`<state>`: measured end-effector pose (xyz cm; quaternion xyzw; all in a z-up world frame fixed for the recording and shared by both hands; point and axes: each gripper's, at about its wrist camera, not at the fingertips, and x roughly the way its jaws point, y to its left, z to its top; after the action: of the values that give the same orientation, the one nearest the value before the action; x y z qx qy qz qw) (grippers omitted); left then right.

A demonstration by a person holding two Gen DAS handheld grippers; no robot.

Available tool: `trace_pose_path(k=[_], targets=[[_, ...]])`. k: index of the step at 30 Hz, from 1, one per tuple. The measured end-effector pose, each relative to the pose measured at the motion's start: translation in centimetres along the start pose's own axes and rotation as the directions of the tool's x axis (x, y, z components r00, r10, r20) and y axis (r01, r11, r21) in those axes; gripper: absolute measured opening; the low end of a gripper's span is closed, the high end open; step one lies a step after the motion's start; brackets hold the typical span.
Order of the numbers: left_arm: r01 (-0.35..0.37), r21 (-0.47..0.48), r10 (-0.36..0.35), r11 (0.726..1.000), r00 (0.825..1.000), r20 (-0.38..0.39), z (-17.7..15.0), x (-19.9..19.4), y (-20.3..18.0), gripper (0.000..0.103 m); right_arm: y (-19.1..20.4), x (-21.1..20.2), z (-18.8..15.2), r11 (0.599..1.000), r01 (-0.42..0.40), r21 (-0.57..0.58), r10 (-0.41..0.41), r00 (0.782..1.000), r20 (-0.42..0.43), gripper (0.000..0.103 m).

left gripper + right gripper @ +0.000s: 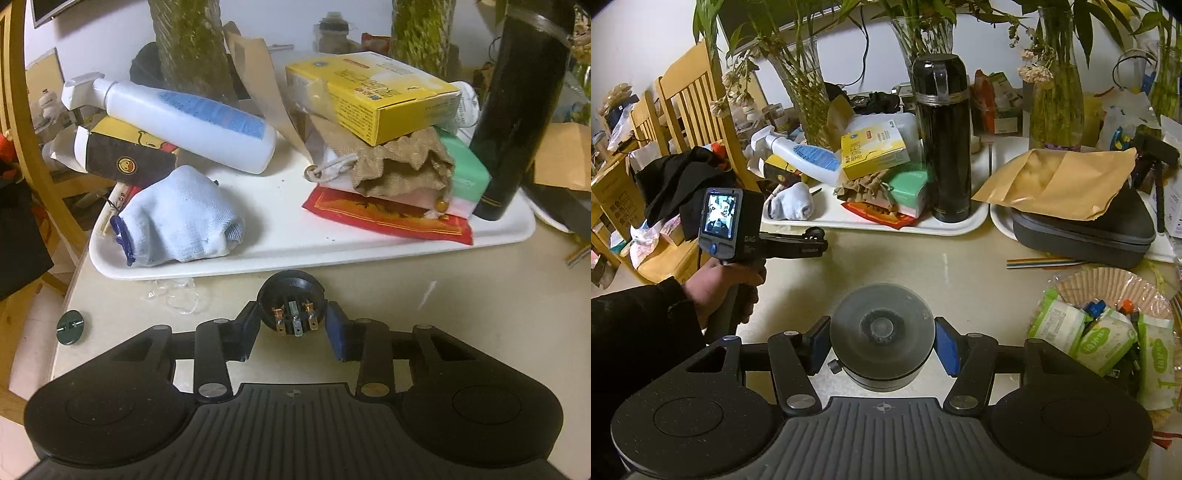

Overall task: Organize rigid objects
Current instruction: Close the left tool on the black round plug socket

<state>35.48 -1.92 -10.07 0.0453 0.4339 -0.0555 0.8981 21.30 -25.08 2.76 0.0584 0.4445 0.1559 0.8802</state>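
On the white tray (332, 254): glove (181, 218), spray bottle (188, 122), yellow box (373, 99), black flask (517, 122); left tool (291, 325) clamping black socket (291, 302).

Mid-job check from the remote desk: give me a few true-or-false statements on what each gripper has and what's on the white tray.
1. A black round socket part with metal terminals sits between the left gripper pads. True.
2. The right gripper is empty. False: a grey round disc-shaped part sits between its pads.
3. The black flask stands upright on the white tray. True.
4. The yellow box lies flat on the bare tray floor. False: it rests on top of a burlap pouch.
5. The white spray bottle stands upright. False: it lies on its side.
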Motion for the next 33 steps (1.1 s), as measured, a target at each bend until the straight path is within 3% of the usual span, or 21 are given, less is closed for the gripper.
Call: trace_pose_path(k=[8,16,33], targets=[[0.024,-0.008,-0.024,1.0,1.0,0.005,-0.3,-2.3,0.4,0.038,0.3,0.1,-0.1,1.0,0.007,-0.008,-0.007,1.0,-0.001,0.061],[-0.009,-0.006,0.009,1.0,1.0,0.014,-0.3,-5.6,0.1,0.038,0.2,0.5,-0.5,0.999,0.035,0.0,-0.035,0.999,-0.01,0.061],[0.086,0.017,-0.087,0.996,0.994,0.063,-1.3,-14.8,-2.0,0.038,0.7,0.6,-1.2,0.996,0.083,-0.012,-0.084,0.996,-0.018,0.061]])
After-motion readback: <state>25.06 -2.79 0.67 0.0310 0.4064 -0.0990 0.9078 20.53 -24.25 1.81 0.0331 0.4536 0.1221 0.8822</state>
